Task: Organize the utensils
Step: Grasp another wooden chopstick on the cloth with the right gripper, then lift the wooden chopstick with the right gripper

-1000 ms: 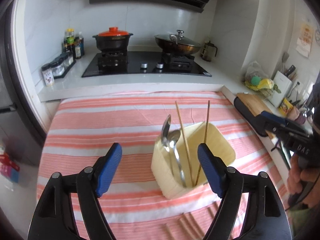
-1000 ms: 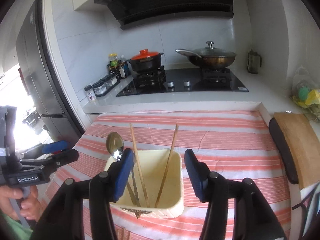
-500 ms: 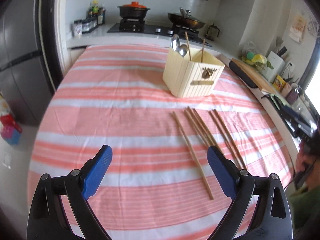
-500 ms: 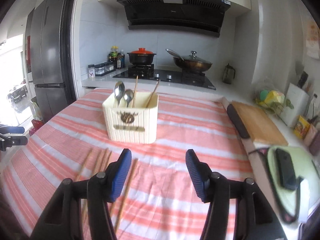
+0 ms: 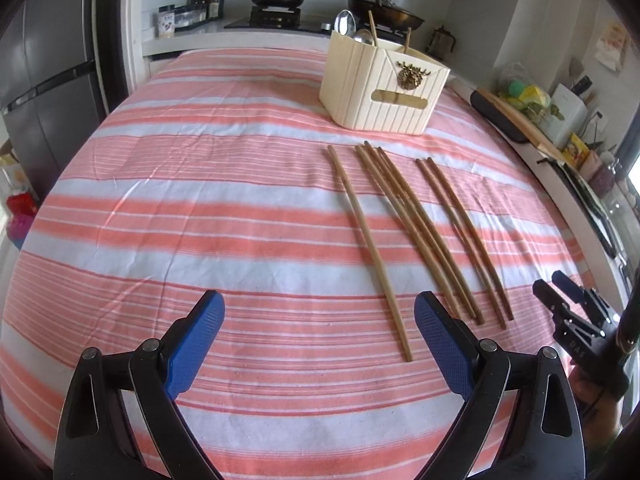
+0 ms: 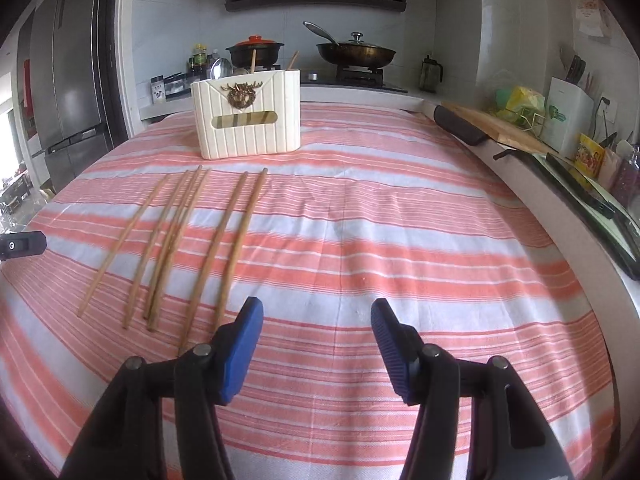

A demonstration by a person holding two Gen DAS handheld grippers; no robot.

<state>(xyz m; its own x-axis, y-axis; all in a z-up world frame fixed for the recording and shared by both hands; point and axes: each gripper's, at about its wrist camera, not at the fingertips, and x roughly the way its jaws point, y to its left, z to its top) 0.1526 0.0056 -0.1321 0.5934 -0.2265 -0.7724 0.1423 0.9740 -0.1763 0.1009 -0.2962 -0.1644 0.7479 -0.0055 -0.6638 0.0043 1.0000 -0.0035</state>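
Observation:
A cream utensil box (image 5: 383, 89) stands at the far side of the striped tablecloth; it holds two spoons (image 5: 347, 26) and two upright chopsticks. It also shows in the right wrist view (image 6: 246, 118). Several wooden chopsticks (image 5: 412, 224) lie loose on the cloth in front of it, also in the right wrist view (image 6: 180, 236). My left gripper (image 5: 318, 336) is open and empty, low over the near cloth, left of the chopsticks' near ends. My right gripper (image 6: 316, 340) is open and empty, right of the chopsticks; it appears in the left wrist view (image 5: 568, 300).
The table (image 6: 400, 240) has a pink-and-white striped cloth. Behind it is a stove with a red-lidded pot (image 6: 256, 46) and a wok (image 6: 354, 52). A cutting board (image 6: 492, 128) and clutter lie on the right counter. A fridge (image 6: 68, 80) stands at the left.
Both grippers have pulled back from over the utensil box to the near side of the table. The loose chopsticks have come into full view. Both stayed open.

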